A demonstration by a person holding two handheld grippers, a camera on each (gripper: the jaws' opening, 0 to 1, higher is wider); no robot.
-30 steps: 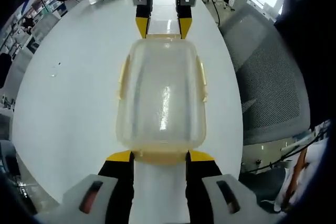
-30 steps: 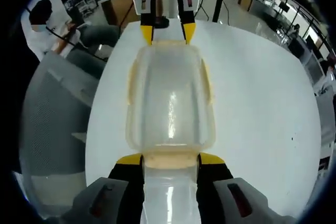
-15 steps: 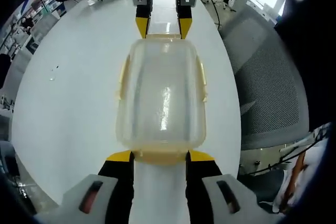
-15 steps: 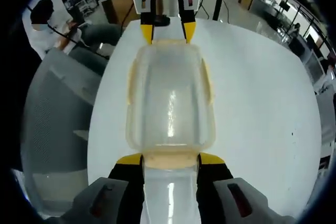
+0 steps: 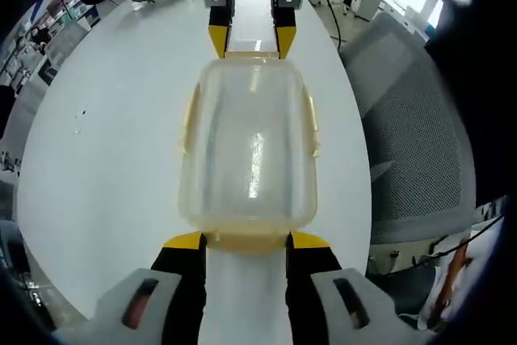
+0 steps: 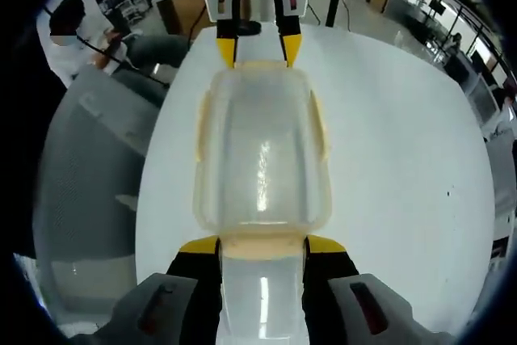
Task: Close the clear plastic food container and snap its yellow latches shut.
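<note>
The clear plastic container [image 5: 248, 151] hides the tabletop [image 5: 113, 159] beneath it, and its frosted walls blur whatever lies inside. Whether the yellow latches [image 5: 310, 123] along its sides are snapped down is too fine to tell. The left tool [image 5: 246, 241] meets the near end latch (contact hidden under the rim), as does the right tool [image 6: 262, 246].

I count one clear container [image 5: 248, 155], my two grippers [image 5: 246, 240] [image 6: 262, 245], one white table [image 5: 105, 159], one mesh chair [image 5: 420, 143].
</note>
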